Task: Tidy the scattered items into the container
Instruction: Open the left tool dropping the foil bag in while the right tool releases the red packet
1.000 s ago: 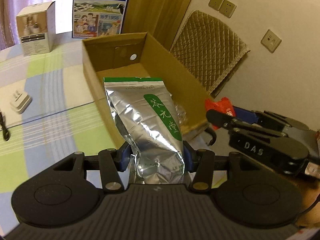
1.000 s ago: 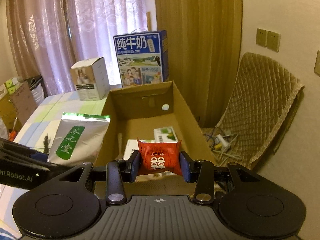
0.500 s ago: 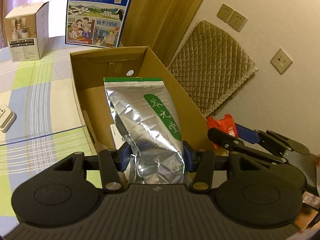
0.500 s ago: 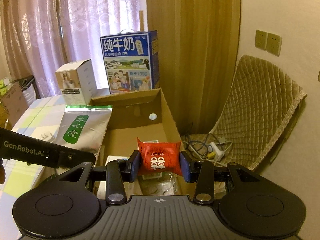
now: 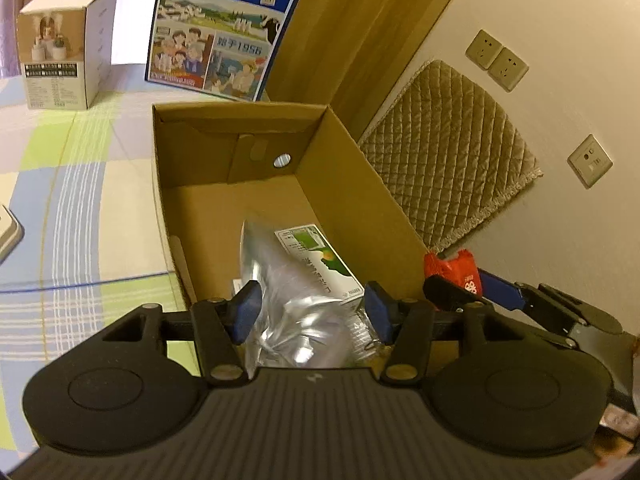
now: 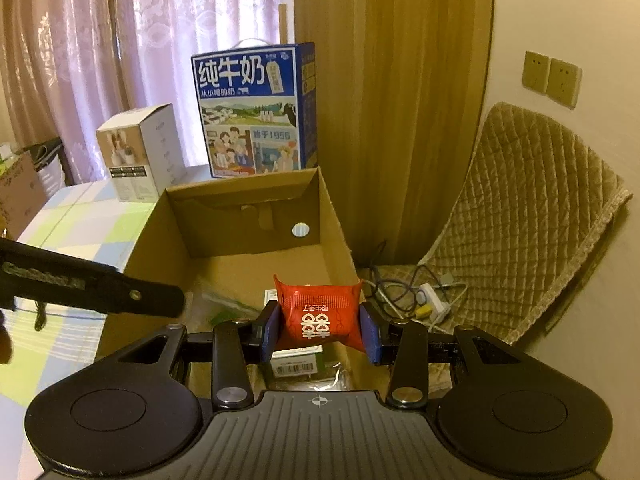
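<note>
Release is the step in hand: we hold both claws over the open cardboard box (image 5: 352, 184), which stands on the checked desk (image 5: 80, 208). The left claw (image 5: 308, 312) is opening, and the silver foil pouch (image 5: 288, 312) is between its blue pads, blurred and apparently already slipping free into the near end of the box. Its long axis runs from near to far along the box, the top end tipped away from us and down toward a small green-and-white carton (image 5: 320, 264) lying on the box floor. The right claw (image 6: 320, 328) is clenched on the red packet (image 6: 320, 312), gripped across its width above the near right part of the box, its printing upside down to the camera. Next, we judge, the left claw should lift clear once the pouch drops, and the right one should let go so the packet lands inside rather than over the right wall.
</note>
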Tool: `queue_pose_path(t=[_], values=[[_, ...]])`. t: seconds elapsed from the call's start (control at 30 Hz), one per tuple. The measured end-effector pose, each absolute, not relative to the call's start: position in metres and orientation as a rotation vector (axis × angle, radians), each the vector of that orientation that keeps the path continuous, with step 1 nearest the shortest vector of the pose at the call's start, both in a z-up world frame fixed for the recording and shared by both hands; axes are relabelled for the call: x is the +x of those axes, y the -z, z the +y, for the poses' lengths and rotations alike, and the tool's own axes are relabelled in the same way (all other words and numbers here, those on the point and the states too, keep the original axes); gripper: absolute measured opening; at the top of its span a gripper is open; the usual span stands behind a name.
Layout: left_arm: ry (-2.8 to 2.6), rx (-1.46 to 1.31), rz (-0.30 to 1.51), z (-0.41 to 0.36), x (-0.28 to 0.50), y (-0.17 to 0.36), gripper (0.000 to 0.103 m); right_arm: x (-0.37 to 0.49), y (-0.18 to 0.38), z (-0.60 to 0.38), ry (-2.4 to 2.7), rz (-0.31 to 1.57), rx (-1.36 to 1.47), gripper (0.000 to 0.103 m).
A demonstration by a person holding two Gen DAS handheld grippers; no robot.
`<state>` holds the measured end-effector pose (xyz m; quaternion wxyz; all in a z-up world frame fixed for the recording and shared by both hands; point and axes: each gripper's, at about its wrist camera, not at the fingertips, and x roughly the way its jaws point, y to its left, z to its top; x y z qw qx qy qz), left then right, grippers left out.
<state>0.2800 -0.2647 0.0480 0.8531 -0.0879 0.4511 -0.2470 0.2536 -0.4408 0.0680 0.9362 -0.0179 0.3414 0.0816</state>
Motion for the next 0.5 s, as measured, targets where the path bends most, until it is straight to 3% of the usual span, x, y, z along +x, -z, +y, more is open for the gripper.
queue_pose_path(t=[0.33, 0.4, 0.43, 0.47, 0.5], values=[[0.482, -0.171, 0.886, -0.232, 0.252, -0.055, 0.053, 0.257, -0.056, -0.427, -0.194, 0.729, -0.032, 0.04], [0.473, -0.169, 0.882, -0.226, 0.247, -0.056, 0.054, 0.258, -0.056, -0.424, -0.212, 0.734, -0.014, 0.048], [0.47, -0.169, 0.879, -0.223, 0.244, -0.056, 0.054, 0.258, -0.057, -0.424, -0.214, 0.733, -0.003, 0.063], [0.466, -0.171, 0.877, -0.22, 0.242, -0.056, 0.056, 0.257, -0.058, -0.424, -0.212, 0.728, 0.003, 0.071], [0.462, -0.175, 0.875, -0.217, 0.24, -0.056, 0.057, 0.255, -0.06, -0.423, -0.209, 0.719, 0.004, 0.071]])
